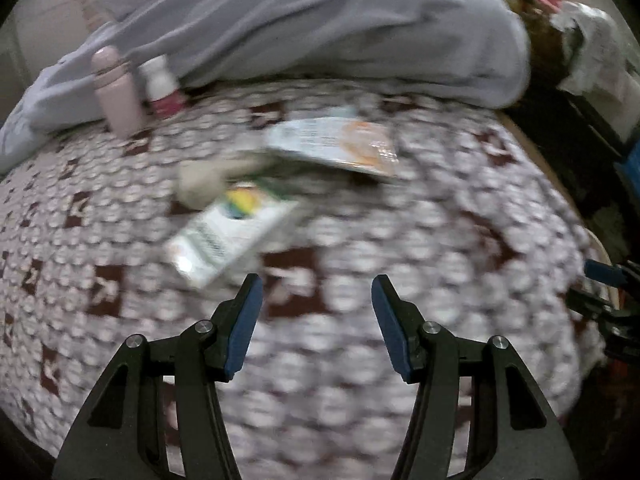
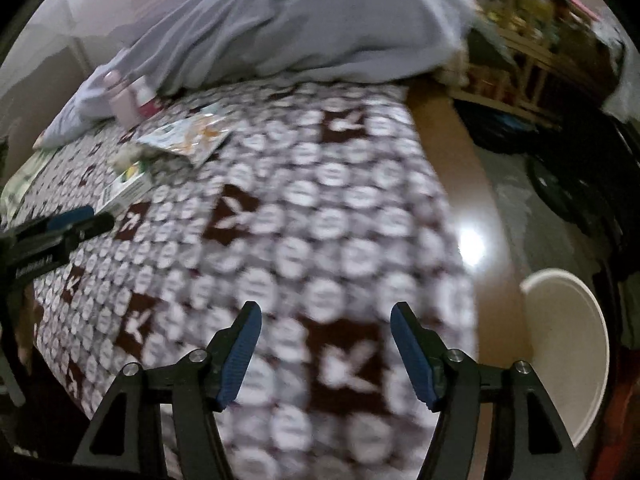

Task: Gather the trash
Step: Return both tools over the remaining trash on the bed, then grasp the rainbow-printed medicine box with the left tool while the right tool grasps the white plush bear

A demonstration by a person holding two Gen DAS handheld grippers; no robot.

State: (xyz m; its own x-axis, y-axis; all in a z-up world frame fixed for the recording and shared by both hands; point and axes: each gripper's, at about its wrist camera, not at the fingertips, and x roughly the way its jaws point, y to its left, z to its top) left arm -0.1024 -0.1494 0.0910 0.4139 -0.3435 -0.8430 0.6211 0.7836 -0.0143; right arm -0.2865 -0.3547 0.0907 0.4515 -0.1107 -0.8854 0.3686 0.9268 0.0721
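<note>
On a bed with a brown-and-white patterned blanket lie a small white carton with a colourful print, a flat packet with orange print and a crumpled beige scrap. My left gripper hangs open just short of the carton, with nothing between its blue pads. The right gripper is open and empty above the blanket, nearer the bed's right edge. From there the carton and the packet lie far to the left, with the left gripper's fingers close to the carton.
A grey duvet is bunched along the far side, with a pink bottle and a white bottle standing against it. A round white bin stands on the floor beside the bed's wooden edge. Dark clutter and shelves lie beyond.
</note>
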